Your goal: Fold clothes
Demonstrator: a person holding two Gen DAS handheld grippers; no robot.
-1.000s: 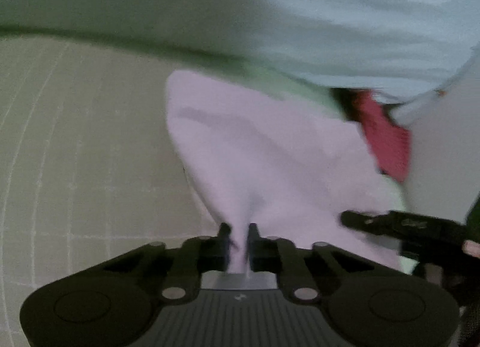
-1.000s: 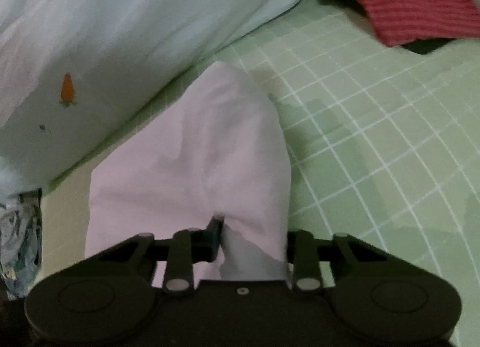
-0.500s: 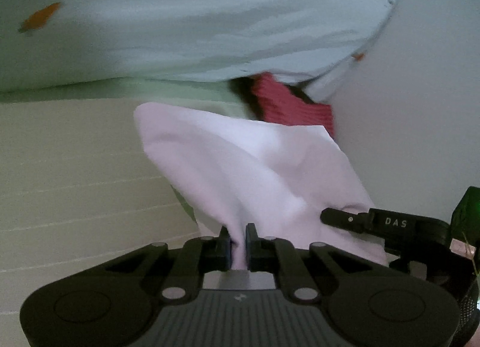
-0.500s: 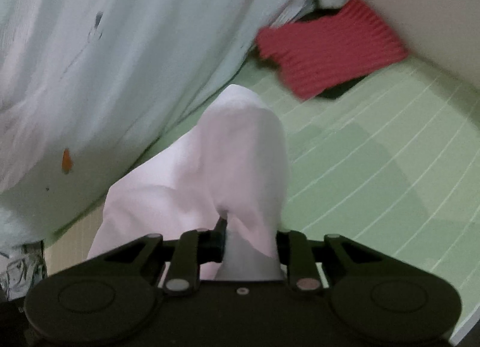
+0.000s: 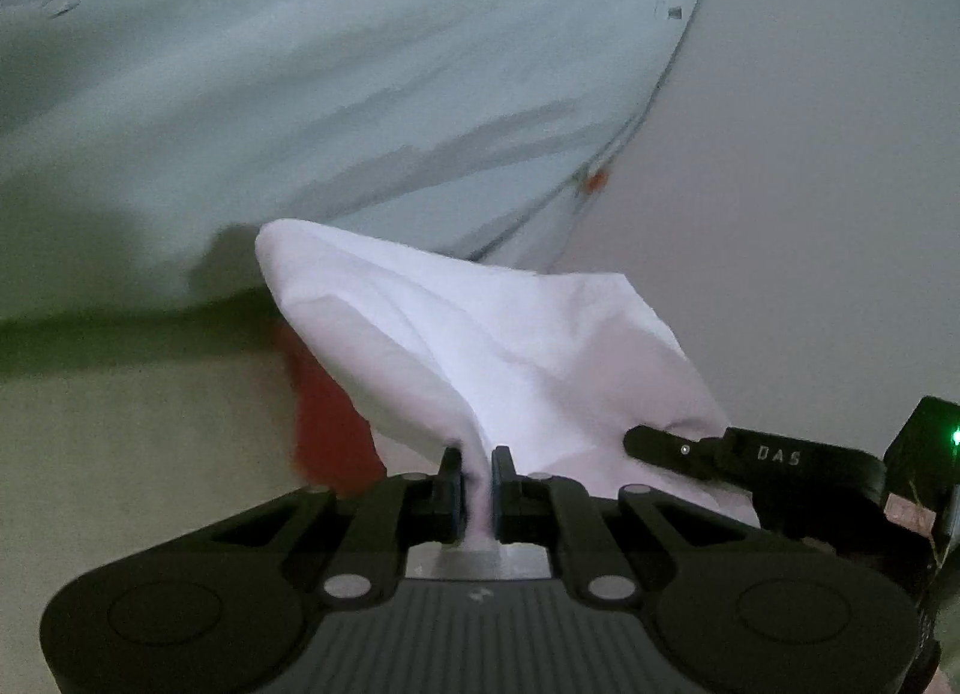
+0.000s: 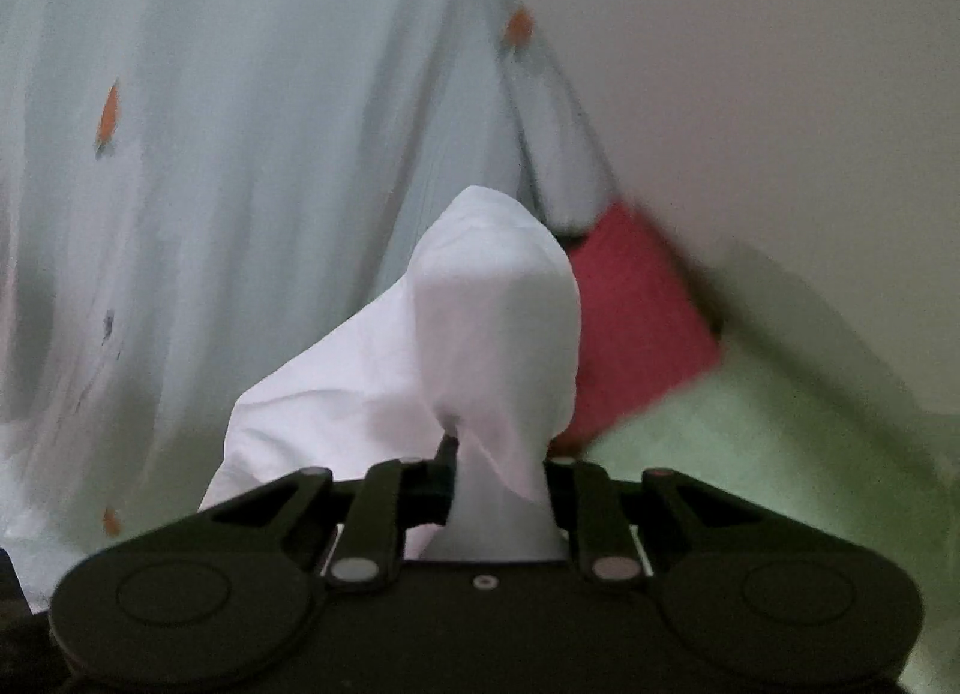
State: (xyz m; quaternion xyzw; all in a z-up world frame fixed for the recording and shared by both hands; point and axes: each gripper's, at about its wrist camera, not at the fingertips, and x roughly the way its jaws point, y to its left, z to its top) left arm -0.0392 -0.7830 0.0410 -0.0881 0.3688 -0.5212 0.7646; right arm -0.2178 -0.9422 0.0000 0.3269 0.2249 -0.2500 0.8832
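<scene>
White cloth, thin and creased, is pinched between both grippers and hangs off the surface. The left gripper has its fingers closed to a narrow slit on a gathered edge of the cloth, which fans up and away from them. The right gripper also grips the cloth: its left finger shows, the other is hidden under the fabric that drapes over it, and the gap between them is filled with cloth. A pale blue garment with small orange motifs fills the background in both views, close behind the cloth. A red knit piece lies on the green mat, just beside the cloth's right side in the right view; in the left view it shows only as a red patch below the cloth. Behind is a plain light wall. No container shows in either view. Only the left view shows the right gripper from the side, black, lettered "DAS", with a green light at the frame's edge. Only the right view shows the mat's green clearly; the picture is blurred there.
</scene>
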